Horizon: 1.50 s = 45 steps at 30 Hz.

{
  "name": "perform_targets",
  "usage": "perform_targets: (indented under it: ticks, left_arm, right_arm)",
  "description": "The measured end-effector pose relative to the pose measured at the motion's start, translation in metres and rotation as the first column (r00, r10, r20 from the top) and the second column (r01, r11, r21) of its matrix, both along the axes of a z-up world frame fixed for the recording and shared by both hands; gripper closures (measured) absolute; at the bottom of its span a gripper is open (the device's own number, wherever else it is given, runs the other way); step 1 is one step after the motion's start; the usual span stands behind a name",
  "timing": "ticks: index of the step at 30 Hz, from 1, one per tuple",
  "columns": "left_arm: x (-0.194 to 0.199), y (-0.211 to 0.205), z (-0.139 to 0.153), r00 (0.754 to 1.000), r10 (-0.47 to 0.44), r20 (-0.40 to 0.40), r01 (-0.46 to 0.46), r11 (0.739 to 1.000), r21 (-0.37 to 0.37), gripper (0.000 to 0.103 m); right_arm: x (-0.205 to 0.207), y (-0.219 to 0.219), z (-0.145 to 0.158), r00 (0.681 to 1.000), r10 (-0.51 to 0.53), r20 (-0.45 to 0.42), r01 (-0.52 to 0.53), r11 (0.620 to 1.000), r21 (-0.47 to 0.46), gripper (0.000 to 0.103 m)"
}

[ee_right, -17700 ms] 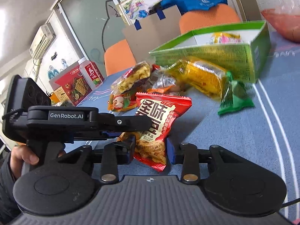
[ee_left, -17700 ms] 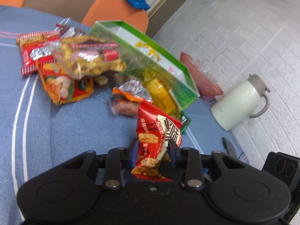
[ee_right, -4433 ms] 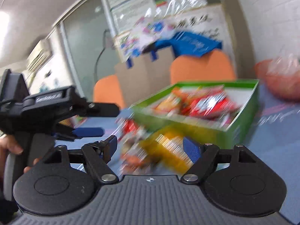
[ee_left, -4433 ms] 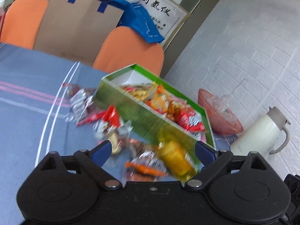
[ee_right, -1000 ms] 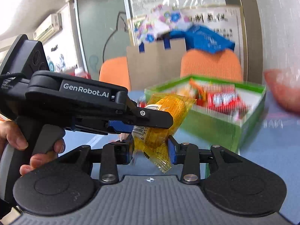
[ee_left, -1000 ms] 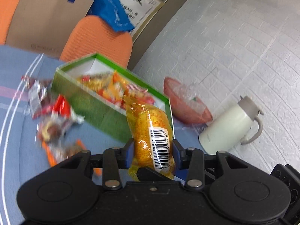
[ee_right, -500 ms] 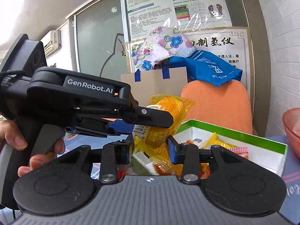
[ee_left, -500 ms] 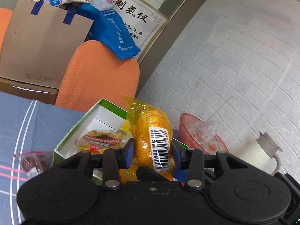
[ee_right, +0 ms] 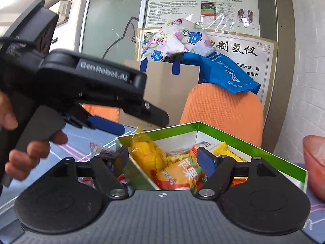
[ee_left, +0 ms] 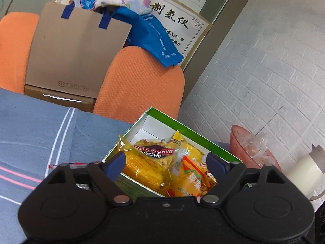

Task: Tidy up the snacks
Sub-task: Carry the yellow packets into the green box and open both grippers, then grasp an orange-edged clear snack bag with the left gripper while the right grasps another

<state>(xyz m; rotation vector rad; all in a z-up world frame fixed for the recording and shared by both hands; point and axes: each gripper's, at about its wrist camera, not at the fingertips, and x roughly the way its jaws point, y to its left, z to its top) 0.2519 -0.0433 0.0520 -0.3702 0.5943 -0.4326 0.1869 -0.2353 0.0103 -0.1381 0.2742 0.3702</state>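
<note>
Hovering over a green box [ee_left: 205, 142] of snacks on a blue striped tablecloth [ee_left: 30, 126], the left gripper [ee_left: 165, 163] and the right gripper [ee_right: 162, 158] both show blue-padded jaws that have just sprung wide apart, with nothing clamped between them. A yellow corn packet [ee_left: 142, 168] lies inside the box at its near end, leaning on the wall, beside a clear wrapper lettered "DANCO GALETTE" [ee_left: 156, 154] and an orange packet [ee_right: 178, 174] printed with Chinese characters. Seen from the right wrist, the left gripper's black body reads "GenRobot.AI", and a person's hand [ee_right: 24, 142] wraps its handle, fingers curled at the trigger. Both tools tilt slightly downward toward the box. Behind stand an orange chair [ee_left: 142, 85], a brown paper bag [ee_left: 75, 55] with a small printed logo, and a wall sign [ee_right: 239, 50] in large Chinese calligraphy. A pink bowl [ee_left: 239, 140] and white jug [ee_left: 306, 172] sit at right.
</note>
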Motion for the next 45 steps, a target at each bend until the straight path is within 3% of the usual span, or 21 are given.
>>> perform_targets:
  ticks: [5, 12, 19, 22, 23, 26, 28, 32, 34, 35, 36, 39, 45]
  left_arm:
    - [-0.043, 0.007, 0.012, 1.0, -0.012, -0.026, 0.013, 1.0, 0.029, 0.0]
    - [-0.096, 0.02, -0.023, 0.994, -0.067, -0.082, 0.075, 0.992, 0.098, 0.0]
    - [-0.085, 0.023, -0.055, 0.985, -0.03, -0.173, 0.045, 0.996, 0.081, 0.0]
    - [-0.081, 0.02, -0.06, 0.98, -0.054, -0.191, 0.069, 0.995, 0.075, 0.02]
    - [-0.08, 0.018, -0.062, 0.979, -0.057, -0.194, 0.074, 0.994, 0.081, 0.032]
    - [-0.083, 0.018, -0.068, 0.974, -0.092, -0.206, 0.104, 0.993, 0.047, 0.033]
    - [-0.089, 0.015, -0.069, 0.963, -0.162, -0.215, 0.172, 0.985, 0.029, 0.035]
    - [-0.108, 0.007, -0.067, 0.94, -0.266, -0.212, 0.278, 0.96, 0.027, 0.031]
    - [-0.118, 0.013, -0.061, 0.947, -0.258, -0.189, 0.265, 0.964, 0.01, 0.024]
    - [-0.123, 0.018, -0.057, 0.954, -0.248, -0.17, 0.251, 0.968, -0.002, 0.015]
    - [-0.127, 0.023, -0.052, 0.959, -0.238, -0.153, 0.238, 0.971, -0.021, 0.012]
    - [-0.136, 0.031, -0.047, 0.962, -0.233, -0.141, 0.225, 0.972, -0.069, 0.011]
    - [-0.137, 0.02, -0.057, 0.953, -0.248, -0.176, 0.243, 0.969, -0.047, 0.011]
  right_arm:
    - [-0.041, -0.014, 0.017, 1.0, 0.001, -0.01, 0.0, 0.997, 0.076, 0.0]
    - [-0.101, -0.033, 0.003, 0.99, 0.04, -0.135, -0.012, 0.979, 0.203, 0.0]
    - [-0.13, -0.027, -0.033, 0.955, 0.052, -0.291, 0.027, 0.964, 0.263, 0.0]
    - [-0.135, -0.019, -0.03, 0.955, 0.065, -0.288, 0.01, 0.968, 0.251, 0.0]
    - [-0.137, -0.017, -0.028, 0.958, 0.067, -0.279, 0.004, 0.969, 0.246, 0.0]
    - [-0.139, -0.015, -0.024, 0.96, 0.073, -0.271, -0.005, 0.969, 0.245, 0.0]
    - [-0.14, -0.014, -0.025, 0.959, 0.076, -0.274, -0.008, 0.97, 0.241, 0.0]
    - [-0.138, -0.01, -0.028, 0.951, 0.089, -0.295, -0.021, 0.974, 0.227, 0.0]
    - [-0.139, -0.009, -0.03, 0.949, 0.093, -0.301, -0.025, 0.975, 0.222, 0.0]
    - [-0.139, -0.009, -0.032, 0.948, 0.094, -0.304, -0.026, 0.975, 0.221, 0.0]
    - [-0.138, -0.009, -0.033, 0.946, 0.093, -0.309, -0.024, 0.975, 0.22, 0.0]
    - [-0.135, -0.008, -0.037, 0.941, 0.095, -0.326, -0.023, 0.975, 0.219, 0.0]
    - [-0.127, -0.003, -0.046, 0.929, 0.083, -0.36, -0.005, 0.977, 0.211, 0.0]
